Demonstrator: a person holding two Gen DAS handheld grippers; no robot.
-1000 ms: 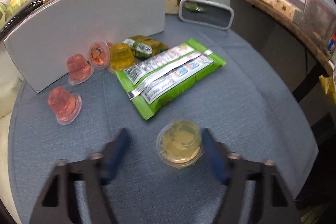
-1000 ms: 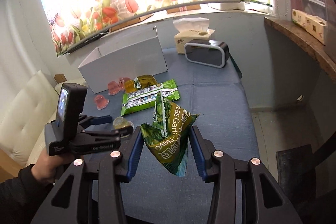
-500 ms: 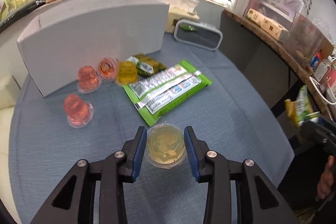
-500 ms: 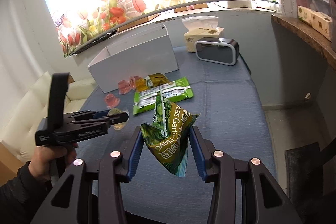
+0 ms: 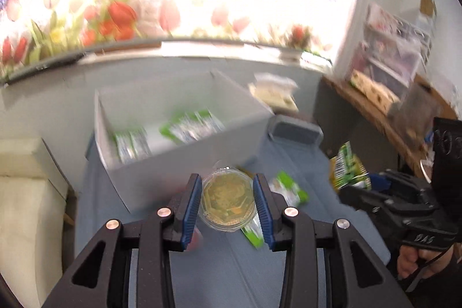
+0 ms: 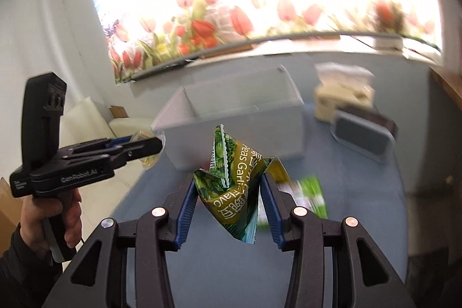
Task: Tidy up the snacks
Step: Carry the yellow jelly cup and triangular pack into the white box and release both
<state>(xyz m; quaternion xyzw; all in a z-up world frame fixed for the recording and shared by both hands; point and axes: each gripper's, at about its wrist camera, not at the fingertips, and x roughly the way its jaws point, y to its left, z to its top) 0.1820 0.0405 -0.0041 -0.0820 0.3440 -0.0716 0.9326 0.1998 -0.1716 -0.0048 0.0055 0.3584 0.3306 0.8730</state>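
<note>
The left claw [image 5: 227,202] is gripping a yellow jelly cup [image 5: 228,204] by its sides, carrying it above the worktop [image 5: 303,264] near the white box [image 5: 184,163]; light, slippery, squashable. The right claw [image 6: 229,202] is pinching a crinkly pea snack bag [image 6: 235,189]. A second ago the cup was sitting between wider jaws; they closed.

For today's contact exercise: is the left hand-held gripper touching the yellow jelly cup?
Touching. The left wrist view shows both blue pads of the left hand-held gripper pressed against the yellow jelly cup.
</note>
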